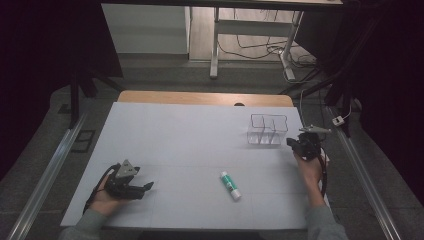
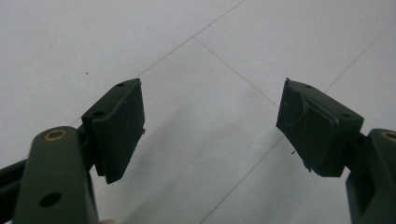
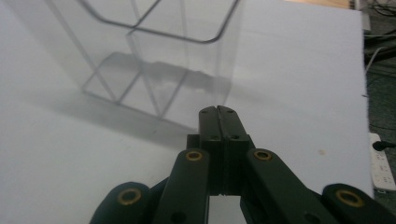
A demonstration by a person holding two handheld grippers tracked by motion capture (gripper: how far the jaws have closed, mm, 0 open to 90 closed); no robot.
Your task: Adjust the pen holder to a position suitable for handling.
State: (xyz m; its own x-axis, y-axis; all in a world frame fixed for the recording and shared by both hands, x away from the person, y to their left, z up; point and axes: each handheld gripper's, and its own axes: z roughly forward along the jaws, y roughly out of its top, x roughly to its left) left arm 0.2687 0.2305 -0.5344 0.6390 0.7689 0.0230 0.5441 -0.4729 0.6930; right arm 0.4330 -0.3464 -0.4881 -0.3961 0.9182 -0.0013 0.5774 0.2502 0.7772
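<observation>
Nothing placed yet.
Your right gripper (image 3: pixel 218 112) (jaws pressed together, empty) nears the clear organizer (image 1: pixel 268 130) at right; tube (image 1: pixel 230 185) lies untouched, lower centre.

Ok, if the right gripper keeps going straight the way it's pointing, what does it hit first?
Most likely the clear divided container: the right gripper, jaws shut on nothing, points at its near corner wall, with bare table between. The gap is hard to judge.

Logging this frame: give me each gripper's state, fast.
Left gripper: open, holding nothing.
Right gripper: shut, empty, beside the clear organiser.
</observation>
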